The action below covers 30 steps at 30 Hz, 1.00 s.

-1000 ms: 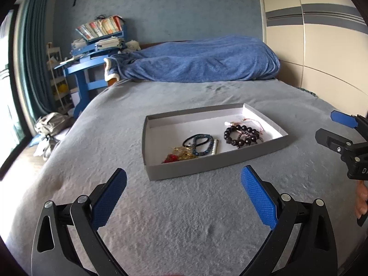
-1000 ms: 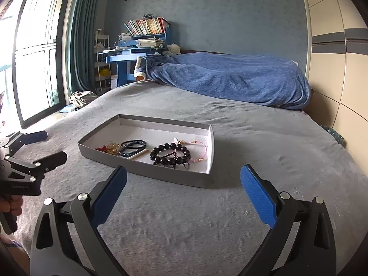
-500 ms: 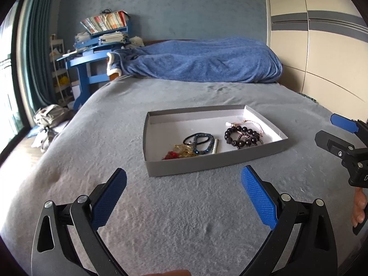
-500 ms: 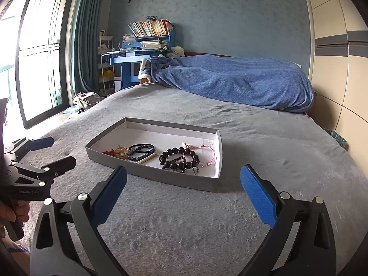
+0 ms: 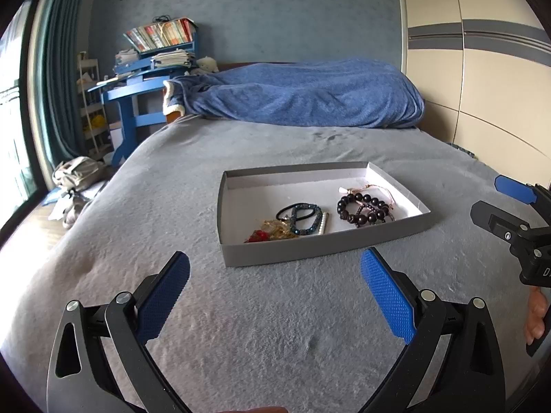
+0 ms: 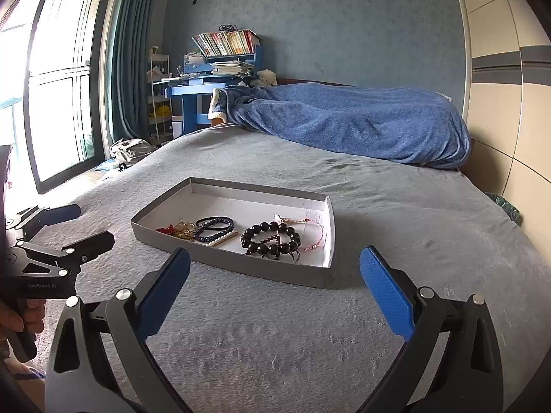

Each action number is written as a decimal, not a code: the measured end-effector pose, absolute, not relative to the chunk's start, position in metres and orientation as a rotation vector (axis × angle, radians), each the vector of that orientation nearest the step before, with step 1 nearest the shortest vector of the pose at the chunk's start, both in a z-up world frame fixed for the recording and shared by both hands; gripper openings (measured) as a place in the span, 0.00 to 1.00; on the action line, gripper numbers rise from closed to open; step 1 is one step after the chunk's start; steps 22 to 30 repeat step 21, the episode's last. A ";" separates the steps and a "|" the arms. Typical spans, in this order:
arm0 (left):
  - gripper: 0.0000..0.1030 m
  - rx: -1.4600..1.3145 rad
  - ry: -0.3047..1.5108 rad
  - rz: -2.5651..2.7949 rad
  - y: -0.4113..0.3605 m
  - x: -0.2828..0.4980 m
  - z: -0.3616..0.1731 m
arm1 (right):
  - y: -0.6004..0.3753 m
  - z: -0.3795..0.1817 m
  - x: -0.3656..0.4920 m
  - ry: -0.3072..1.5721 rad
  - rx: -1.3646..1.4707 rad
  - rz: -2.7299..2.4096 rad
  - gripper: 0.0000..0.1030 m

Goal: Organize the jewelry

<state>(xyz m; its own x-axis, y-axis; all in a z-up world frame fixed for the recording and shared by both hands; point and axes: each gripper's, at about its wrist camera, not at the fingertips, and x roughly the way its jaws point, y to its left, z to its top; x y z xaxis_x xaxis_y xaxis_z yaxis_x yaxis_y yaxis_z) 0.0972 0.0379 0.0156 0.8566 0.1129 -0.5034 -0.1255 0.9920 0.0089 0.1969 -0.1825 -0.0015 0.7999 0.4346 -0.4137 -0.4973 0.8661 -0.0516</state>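
A shallow grey tray (image 5: 310, 248) (image 6: 165, 206) lies on the grey bed. Inside it are a dark bead bracelet (image 5: 361, 208) (image 6: 270, 239), a thin pink cord bracelet (image 5: 370, 189) (image 6: 315, 232), a blue-black beaded band (image 5: 304, 218) (image 6: 215, 227), a pearl strand (image 5: 323, 224) (image 6: 222, 239) and a gold and red tangle (image 5: 272, 233) (image 6: 179, 230). My left gripper (image 5: 275, 292) (image 6: 65, 223) hovers open in front of the tray, empty. My right gripper (image 6: 275, 292) (image 5: 496, 196) is open too, on the tray's right side, nothing between its fingers.
A rumpled blue blanket (image 5: 303, 96) (image 6: 344, 120) lies at the head of the bed. A blue desk with books (image 5: 151, 69) (image 6: 220, 65) stands beyond, a bag (image 5: 75, 172) on the floor at left. A wardrobe (image 5: 482, 69) runs along the right; a window (image 6: 51, 86) at left.
Both grippers have tilted up and eased slightly back from the tray, which now sits a little lower in each view. Both stay open and empty.
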 end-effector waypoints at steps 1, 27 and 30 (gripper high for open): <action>0.96 -0.023 0.527 0.127 0.038 0.097 0.016 | -0.182 -0.001 0.197 0.404 -0.161 0.502 0.95; 0.96 -0.027 0.504 0.169 0.041 0.099 0.030 | -0.175 0.004 0.194 0.403 -0.153 0.507 0.95; 0.96 -0.027 0.504 0.169 0.041 0.099 0.030 | -0.175 0.004 0.194 0.403 -0.153 0.507 0.95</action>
